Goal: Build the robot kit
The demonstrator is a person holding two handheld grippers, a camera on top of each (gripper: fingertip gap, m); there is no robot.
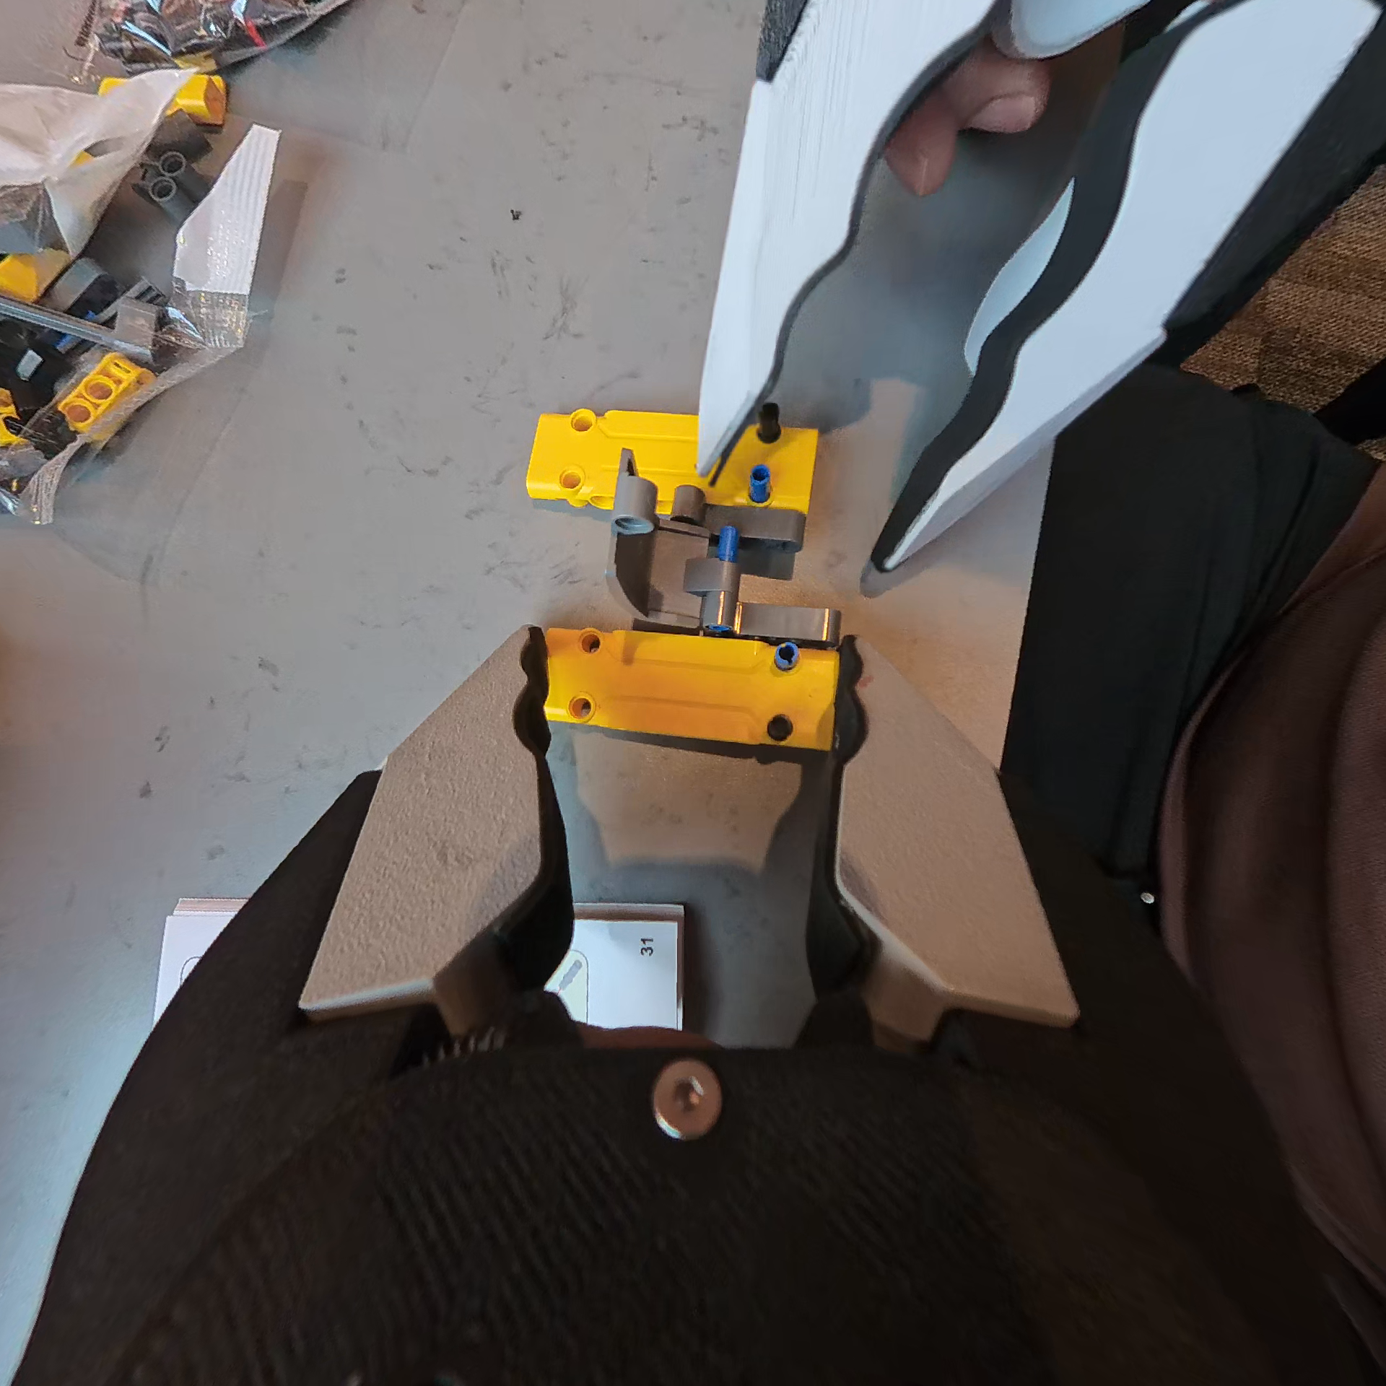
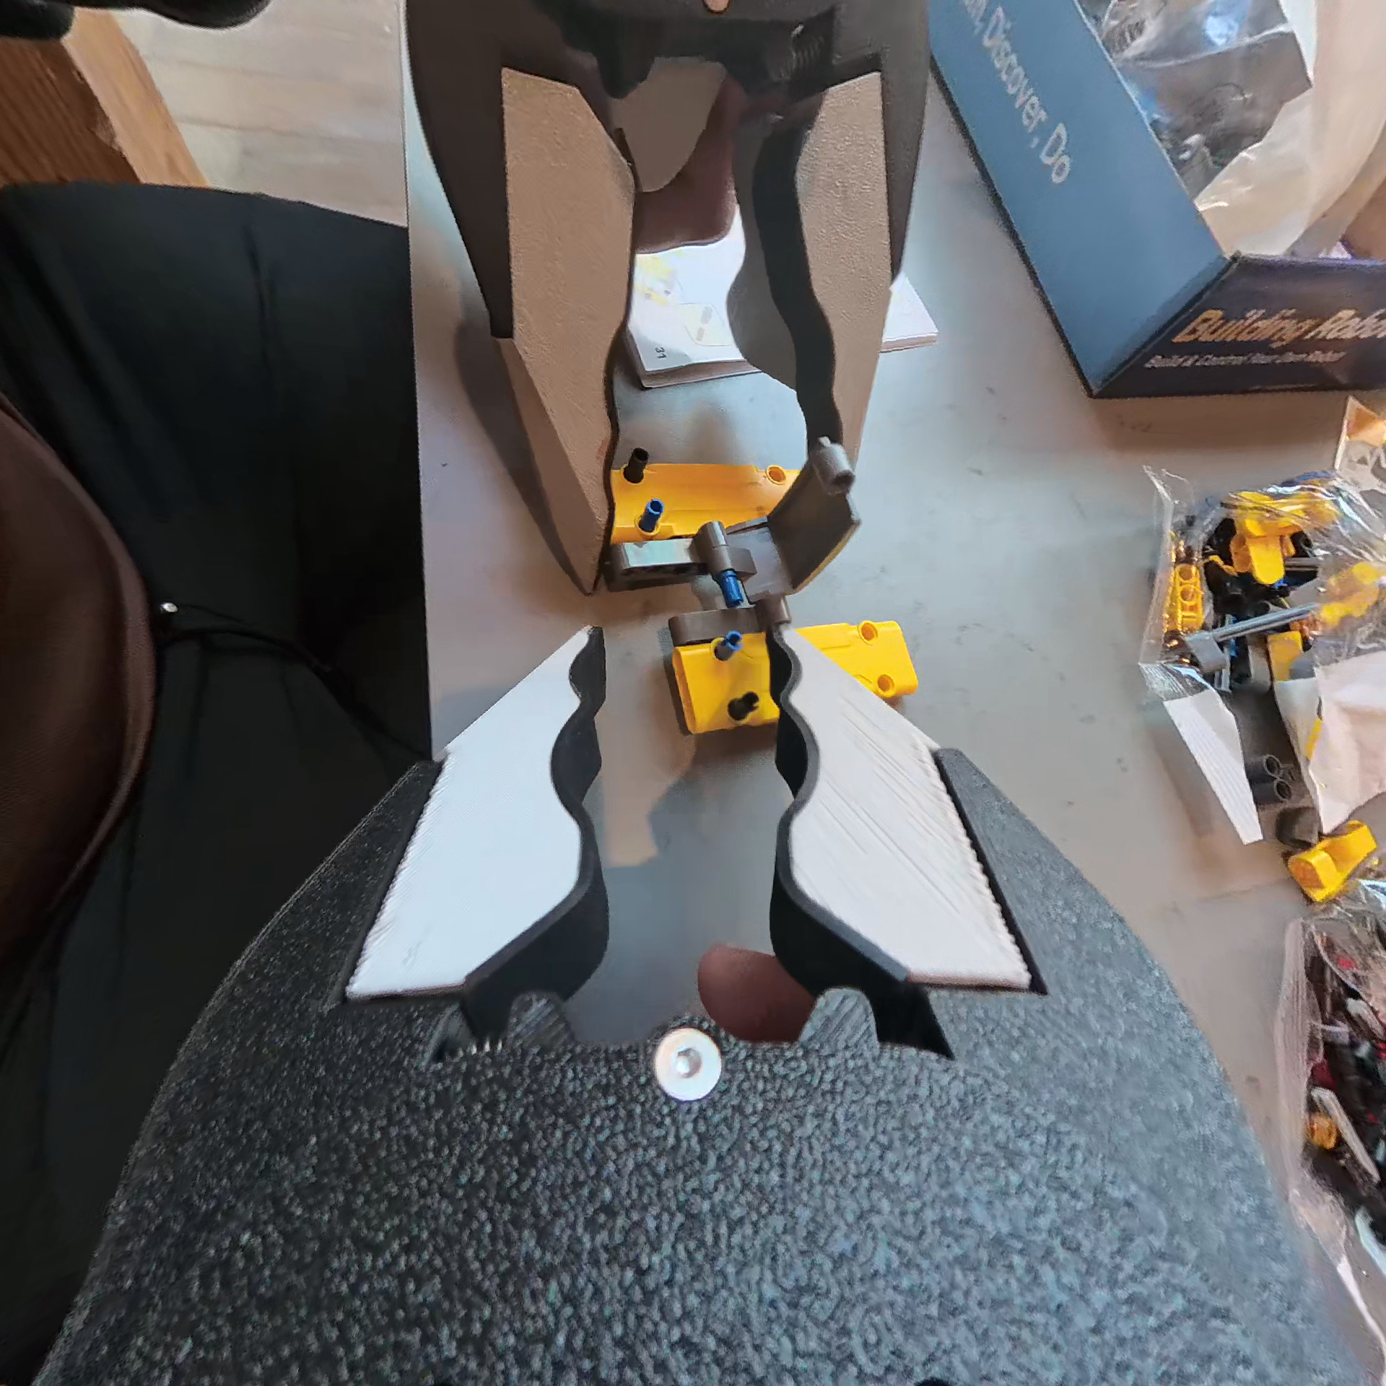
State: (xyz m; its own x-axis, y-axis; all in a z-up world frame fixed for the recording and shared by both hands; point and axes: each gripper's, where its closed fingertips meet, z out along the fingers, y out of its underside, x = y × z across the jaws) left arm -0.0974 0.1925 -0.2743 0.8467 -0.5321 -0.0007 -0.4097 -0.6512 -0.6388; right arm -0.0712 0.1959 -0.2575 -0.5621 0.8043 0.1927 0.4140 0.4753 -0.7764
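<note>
**Toy-brick assembly between two grippers, grey tabletop**

Clear plastic bags of loose pieces [image 1: 97, 315], crinkled, yellow, black and grey, far left. Grey table [image 1: 390, 600], matt, scuffed. Left gripper [image 1: 690, 690], tan fingers with wavy black pads, clamped on near yellow panel [image 1: 675, 690], glossy, rectangular, holed. Grey linkage [image 1: 675, 555] with blue pins joining it to far yellow panel [image 1: 622, 450]. Right gripper [image 1: 787, 525], white ribbed fingers, spread wide, holding nothing; one tip resting on far yellow panel beside black pin [image 1: 769, 420]. Printed booklet [image 1: 630, 967] beneath left gripper.
</note>
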